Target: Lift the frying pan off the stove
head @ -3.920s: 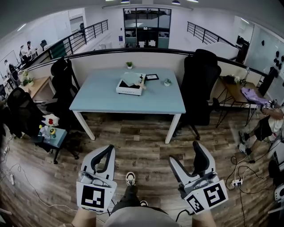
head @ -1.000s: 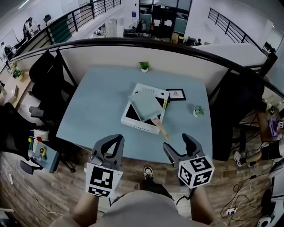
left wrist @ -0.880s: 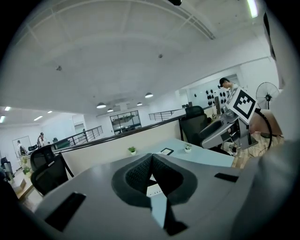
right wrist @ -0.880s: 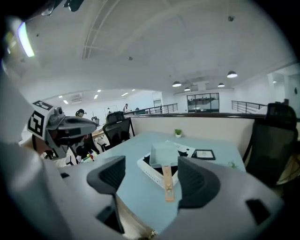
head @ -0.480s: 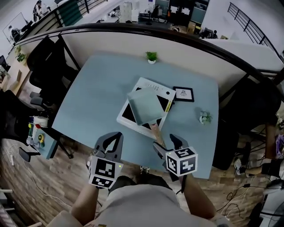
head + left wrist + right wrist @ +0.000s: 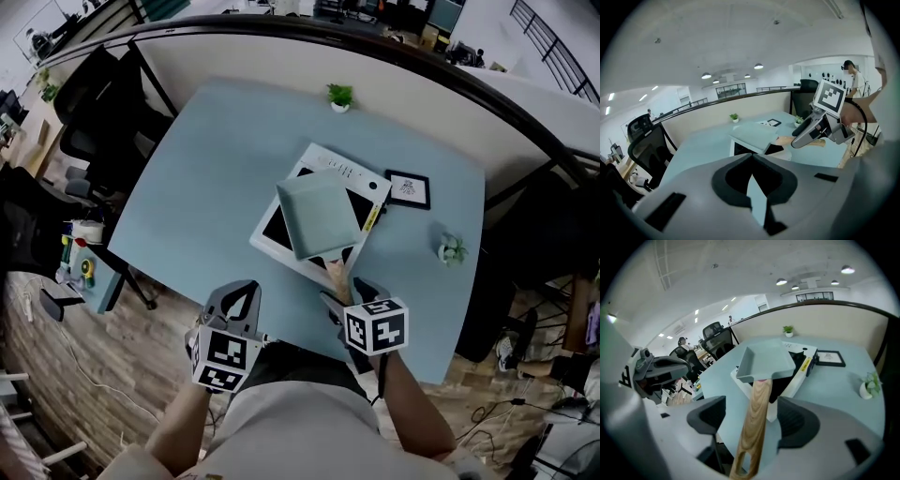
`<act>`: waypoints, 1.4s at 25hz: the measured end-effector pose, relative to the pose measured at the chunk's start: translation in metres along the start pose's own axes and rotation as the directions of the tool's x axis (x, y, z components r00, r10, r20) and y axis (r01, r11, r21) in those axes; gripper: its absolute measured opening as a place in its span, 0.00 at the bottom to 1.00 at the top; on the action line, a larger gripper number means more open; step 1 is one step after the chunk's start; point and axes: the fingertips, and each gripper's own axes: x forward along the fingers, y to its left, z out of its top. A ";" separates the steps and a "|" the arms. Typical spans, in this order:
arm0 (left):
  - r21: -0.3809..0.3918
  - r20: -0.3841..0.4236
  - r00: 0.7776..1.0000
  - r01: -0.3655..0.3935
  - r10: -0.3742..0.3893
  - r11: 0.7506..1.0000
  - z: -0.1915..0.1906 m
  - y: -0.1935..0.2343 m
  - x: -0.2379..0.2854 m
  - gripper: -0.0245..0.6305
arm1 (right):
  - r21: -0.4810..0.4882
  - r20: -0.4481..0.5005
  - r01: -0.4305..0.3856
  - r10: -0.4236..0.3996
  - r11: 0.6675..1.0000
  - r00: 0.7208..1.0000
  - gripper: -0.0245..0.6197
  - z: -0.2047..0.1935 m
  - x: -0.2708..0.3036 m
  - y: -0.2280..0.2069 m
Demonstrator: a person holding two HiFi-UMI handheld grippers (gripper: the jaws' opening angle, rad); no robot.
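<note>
A square grey-green frying pan with a wooden handle sits on a white stove on the light blue table. My right gripper is open at the near table edge. The handle runs between its two fingers with a gap on each side, and the pan lies straight ahead on the stove. My left gripper is shut and holds nothing, off the table's near edge to the left of the handle. The left gripper view shows its tips together and the right gripper beside the pan.
A small potted plant stands at the table's far edge. A black picture frame and another small plant sit right of the stove. Black office chairs and a low side table stand to the left. A person stands far off.
I have come up to the table and the view now looks down on the stove. My right gripper moved forward until the pan handle lies between its open fingers. The left gripper stayed shut.
</note>
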 end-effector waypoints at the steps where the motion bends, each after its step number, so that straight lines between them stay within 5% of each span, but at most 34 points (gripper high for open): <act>1: -0.003 -0.008 1.000 0.006 -0.006 1.000 -0.003 0.001 0.002 0.04 | 0.008 -0.009 -0.001 0.001 1.000 1.000 0.56 -0.002 0.004 0.000; 10: -0.001 -0.054 0.996 0.067 -0.067 0.998 -0.024 0.013 0.033 0.04 | 0.044 -0.076 0.027 -0.024 0.999 0.997 0.53 -0.015 0.040 -0.011; 20: -0.007 -0.113 0.983 0.142 -0.142 0.990 -0.066 0.008 0.069 0.04 | 0.107 -0.086 0.041 -0.032 0.993 0.996 0.36 -0.034 0.065 -0.022; 25: -0.007 -0.117 0.982 0.150 -0.150 0.989 -0.078 0.008 0.075 0.04 | 0.058 -0.080 0.011 -0.006 0.998 0.997 0.20 -0.034 0.072 -0.009; 35: 0.000 -0.077 0.991 0.114 -0.114 0.993 -0.076 0.030 0.049 0.04 | 0.121 -0.105 0.012 0.001 0.993 0.994 0.18 -0.042 0.065 0.009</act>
